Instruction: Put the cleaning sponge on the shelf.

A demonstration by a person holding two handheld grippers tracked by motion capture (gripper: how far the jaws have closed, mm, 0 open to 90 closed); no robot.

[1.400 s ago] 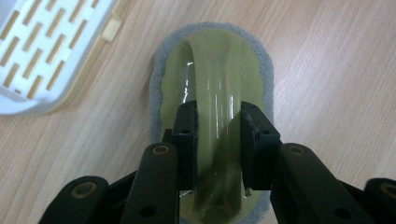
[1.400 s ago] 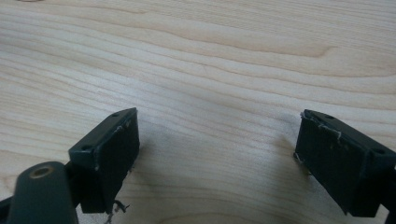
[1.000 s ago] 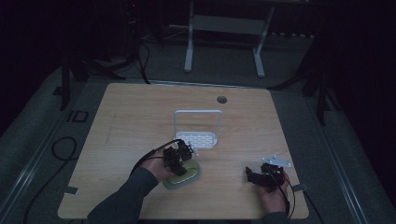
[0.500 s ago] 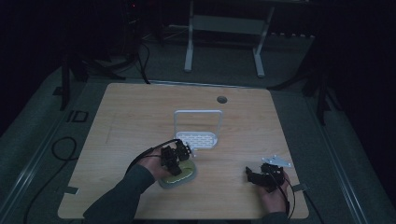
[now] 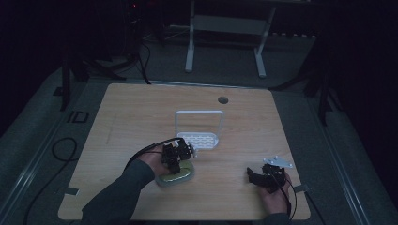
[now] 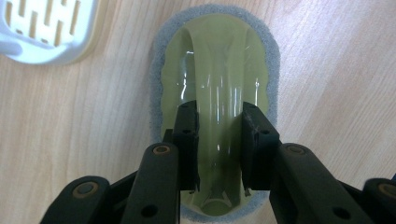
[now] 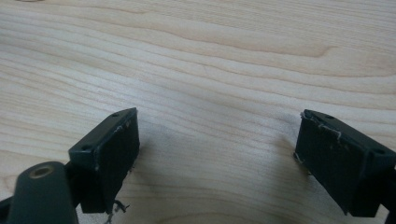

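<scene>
Resting between left gripper (image 6: 218, 147) jaws (clamped): sponge (image 6: 215, 60)

The sponge (image 5: 176, 176) lies on the table (image 5: 141, 112), near the front edge, left of the middle. The left gripper (image 5: 174, 159) sits right on top of it, w/ the sponge's raised handle (image 6: 219, 107) between its jaws. The rack (image 5: 199, 129) stands just behind the sponge, approx. mid-table. The right gripper (image 5: 256, 177) rests on the table's front right part, well apart from the sponge. A round hole (image 5: 223, 100) is farther back, behind the rack.
</scene>
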